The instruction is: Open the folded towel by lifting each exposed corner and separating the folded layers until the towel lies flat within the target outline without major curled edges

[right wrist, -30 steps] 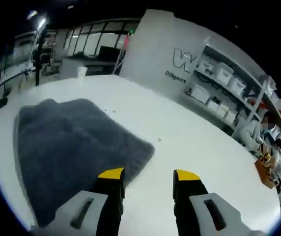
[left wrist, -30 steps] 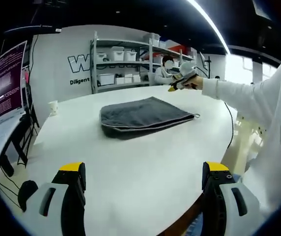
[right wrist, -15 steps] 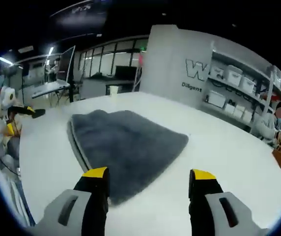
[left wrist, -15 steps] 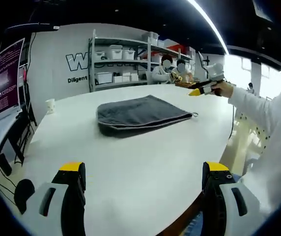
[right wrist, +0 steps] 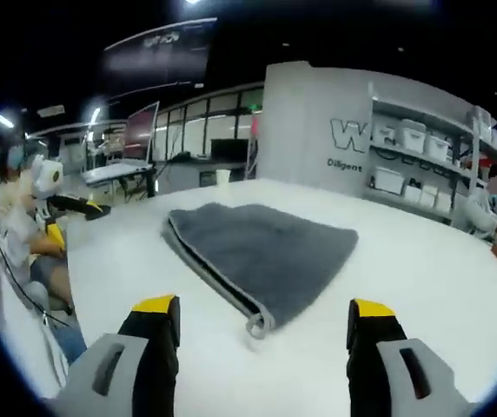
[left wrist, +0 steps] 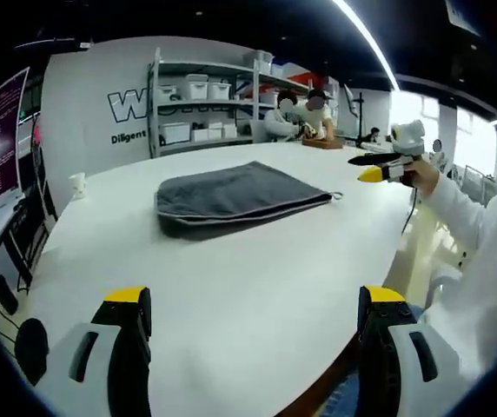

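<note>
A dark grey folded towel [left wrist: 231,195] lies on the round white table [left wrist: 231,295], its small hanging loop [left wrist: 338,195] at the right corner. My left gripper [left wrist: 255,298] is open, well short of the towel, low over the table's near side. In the left gripper view my right gripper [left wrist: 379,167] comes in from the right, held by a hand in a white sleeve, beyond the towel's right corner. In the right gripper view the towel [right wrist: 270,248] is ahead, its looped corner [right wrist: 255,326] nearest my open right gripper [right wrist: 263,306]. The left gripper [right wrist: 70,205] appears far left.
A paper cup [left wrist: 77,184] stands near the table's far left edge. Shelves with white bins [left wrist: 201,104] line the back wall. People sit at a bench [left wrist: 305,117] behind. A screen [left wrist: 1,143] stands left. The table edge [left wrist: 379,261] curves close on the right.
My right gripper has drawn back from over the towel to beyond its looped corner, off toward the table's edge. The left gripper has barely moved. The towel lies as before.
</note>
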Motion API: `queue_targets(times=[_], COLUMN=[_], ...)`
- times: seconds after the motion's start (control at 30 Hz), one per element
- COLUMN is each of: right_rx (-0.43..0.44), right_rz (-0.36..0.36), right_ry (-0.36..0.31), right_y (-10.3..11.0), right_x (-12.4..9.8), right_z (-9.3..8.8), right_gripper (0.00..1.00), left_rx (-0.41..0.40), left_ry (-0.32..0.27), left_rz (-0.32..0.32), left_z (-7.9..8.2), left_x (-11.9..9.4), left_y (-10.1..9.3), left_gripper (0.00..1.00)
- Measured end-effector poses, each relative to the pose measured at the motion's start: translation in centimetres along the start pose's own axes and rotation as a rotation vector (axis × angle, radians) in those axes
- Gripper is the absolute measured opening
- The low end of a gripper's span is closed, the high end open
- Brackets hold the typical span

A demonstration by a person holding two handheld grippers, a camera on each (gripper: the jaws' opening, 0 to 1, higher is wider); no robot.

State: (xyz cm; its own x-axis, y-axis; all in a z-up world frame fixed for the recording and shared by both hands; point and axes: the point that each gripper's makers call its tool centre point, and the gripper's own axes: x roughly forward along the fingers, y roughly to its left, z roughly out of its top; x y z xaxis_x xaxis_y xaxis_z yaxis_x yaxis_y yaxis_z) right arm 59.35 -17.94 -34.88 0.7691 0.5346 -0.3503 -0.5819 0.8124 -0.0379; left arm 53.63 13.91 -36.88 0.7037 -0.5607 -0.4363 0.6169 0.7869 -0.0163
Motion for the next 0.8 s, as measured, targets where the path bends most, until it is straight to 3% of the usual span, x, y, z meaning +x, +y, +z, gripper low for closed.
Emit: queue_targets(times=[0.2,0.47,0.63,0.8], right_rx=[0.028,0.056,0.021,0.013], right_rz=[-0.023,-0.137,-0.137,-0.060], right_ry=[0.016,-0.104,-0.059,-0.023], right_y=[0.4,-1.0,-0.7,0.8], right_x=[-1.8,-5.0,-5.0,-4.4], right_z=[-1.0,0.8,0.6,0.2], right_gripper=[0.87,0.91,0.93,0.97], left_rx=[0.010,0.016,0.024,0.040], left_ry=[0.002,0.019,0.015,0.044], left_rz=[0.015,0.044,0.042,0.040], left_z=[0.3,0.4,1.3,1.8], left_x=[0.0,0.9,1.3,1.7], left_y=[-0.1,-0.4,-1.0,-1.6], left_gripper=[0.98,0.99,0.99,0.99])
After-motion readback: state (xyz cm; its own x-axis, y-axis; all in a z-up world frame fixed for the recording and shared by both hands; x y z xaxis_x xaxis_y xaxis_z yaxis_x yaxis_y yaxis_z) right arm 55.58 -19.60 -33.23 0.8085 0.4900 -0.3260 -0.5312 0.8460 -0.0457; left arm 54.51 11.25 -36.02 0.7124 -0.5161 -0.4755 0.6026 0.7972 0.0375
